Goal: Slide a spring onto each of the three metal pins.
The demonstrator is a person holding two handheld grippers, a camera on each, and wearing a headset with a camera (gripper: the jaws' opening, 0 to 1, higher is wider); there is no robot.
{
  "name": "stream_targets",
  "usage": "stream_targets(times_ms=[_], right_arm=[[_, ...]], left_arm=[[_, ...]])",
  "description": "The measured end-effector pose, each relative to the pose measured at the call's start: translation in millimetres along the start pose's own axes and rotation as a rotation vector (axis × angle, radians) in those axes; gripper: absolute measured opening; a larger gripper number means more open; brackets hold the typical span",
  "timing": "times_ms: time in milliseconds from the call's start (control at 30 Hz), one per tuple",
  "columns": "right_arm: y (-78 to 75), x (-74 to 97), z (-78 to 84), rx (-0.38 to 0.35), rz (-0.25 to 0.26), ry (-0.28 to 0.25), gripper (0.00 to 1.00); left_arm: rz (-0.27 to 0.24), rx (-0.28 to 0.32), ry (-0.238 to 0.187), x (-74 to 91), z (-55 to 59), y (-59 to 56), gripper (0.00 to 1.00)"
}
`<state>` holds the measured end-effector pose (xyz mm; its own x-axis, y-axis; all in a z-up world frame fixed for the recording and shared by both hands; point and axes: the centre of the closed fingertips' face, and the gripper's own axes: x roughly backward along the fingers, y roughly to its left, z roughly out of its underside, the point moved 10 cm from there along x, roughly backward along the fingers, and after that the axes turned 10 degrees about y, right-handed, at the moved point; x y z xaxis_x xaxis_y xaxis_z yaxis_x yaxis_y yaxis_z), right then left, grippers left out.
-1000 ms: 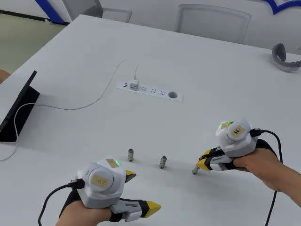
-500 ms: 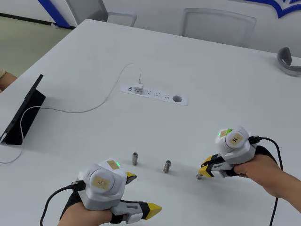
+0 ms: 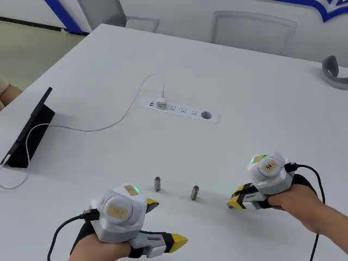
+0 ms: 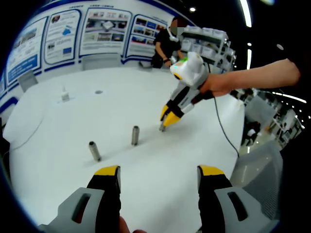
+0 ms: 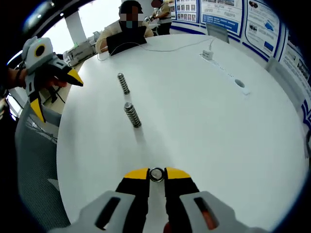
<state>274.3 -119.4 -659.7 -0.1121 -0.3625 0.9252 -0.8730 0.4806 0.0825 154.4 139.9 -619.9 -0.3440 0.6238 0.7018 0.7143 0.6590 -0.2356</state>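
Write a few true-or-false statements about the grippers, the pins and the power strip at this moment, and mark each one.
1. Two spring-covered pins stand on the table. True.
2. The left gripper is shut on a spring. False: its jaws stand apart with nothing between them.
3. The right gripper is closed on a small round metal piece down at the tabletop. True.
4. The power strip lies between the two standing pins. False: it lies farther across the table, beyond them.
5. A white plug with a cable sits in the power strip. True.
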Motion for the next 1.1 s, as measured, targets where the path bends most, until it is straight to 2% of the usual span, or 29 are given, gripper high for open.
stream_targets(times_ms=[333,500,833,933,1100], right_arm=[[1.4,-5.7,3.0,-0.022,-0.003,-0.002,0.15],[4.5,-4.1,7.4,-0.026,-0.001,-0.005,0.22],[14.2,3.1,31.3,-0.094,0.016,-0.042,0.34],[18.5,4.3,41.3,-0.130,0.029,-0.047,0.39],[25.9,7.2,51.5,-0.196,0.024,-0.082,0.41]], left_arm=[[-0.012,0.008,0.001,3.5,3.1,2.3,0.65],[-0.015,0.008,-0.002,4.4,3.8,2.6,0.65],[-0.010,0.018,0.003,4.0,8.8,0.9,0.65],[-0.010,0.022,0.003,4.1,10.5,1.3,0.65],[-0.012,0.031,0.004,5.3,12.0,3.0,0.65]])
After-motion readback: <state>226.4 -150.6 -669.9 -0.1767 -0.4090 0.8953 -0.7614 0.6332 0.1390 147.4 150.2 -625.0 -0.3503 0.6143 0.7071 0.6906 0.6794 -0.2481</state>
